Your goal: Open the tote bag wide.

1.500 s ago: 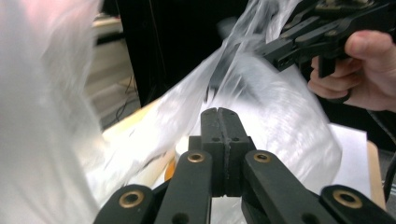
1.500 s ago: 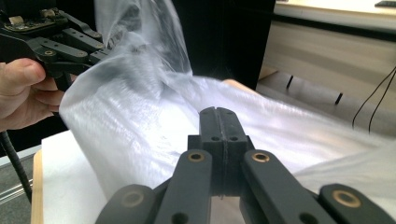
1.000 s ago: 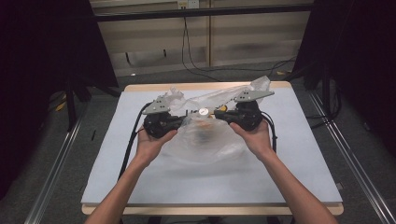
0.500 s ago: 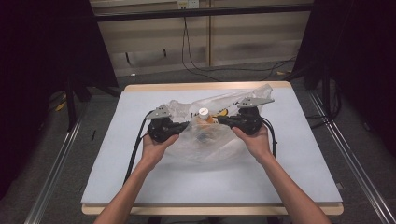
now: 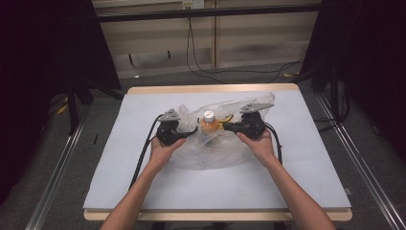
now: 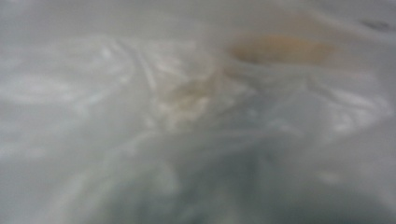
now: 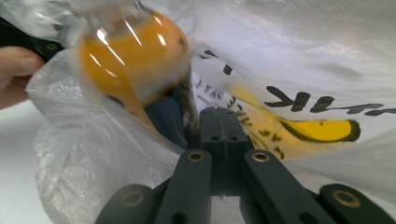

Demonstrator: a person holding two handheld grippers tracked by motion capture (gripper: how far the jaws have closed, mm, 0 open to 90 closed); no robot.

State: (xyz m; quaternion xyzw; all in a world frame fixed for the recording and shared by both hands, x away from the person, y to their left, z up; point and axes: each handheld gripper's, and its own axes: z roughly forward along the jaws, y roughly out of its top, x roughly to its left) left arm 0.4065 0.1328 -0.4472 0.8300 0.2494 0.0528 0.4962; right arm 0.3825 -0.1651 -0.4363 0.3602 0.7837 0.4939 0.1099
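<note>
Printing: the plastic bag (image 7: 299, 56) carries black lettering beside a yellow banana-shaped mark; only the fragment "IK" can be made out, the rest is creased.
Bottle: orange-filled, white-capped bottle (image 5: 209, 122) stands upright in the bag's mouth near the tabletop (image 5: 143, 191) centre.
Change: half a second ago the bag was stretched wider and higher toward 1 o'clock; it now sags lower, with both hands drawn nearer the person.
Left hand-held gripper (image 5: 187, 132): at the bottle's 9 o'clock, tips buried in the film; its own view is blurred plastic, so its jaw state cannot be told.
Right hand-held gripper (image 7: 224, 128): at the bottle's 3 o'clock, jaws pressed together, pinching the bag film just beside the bottle.
</note>
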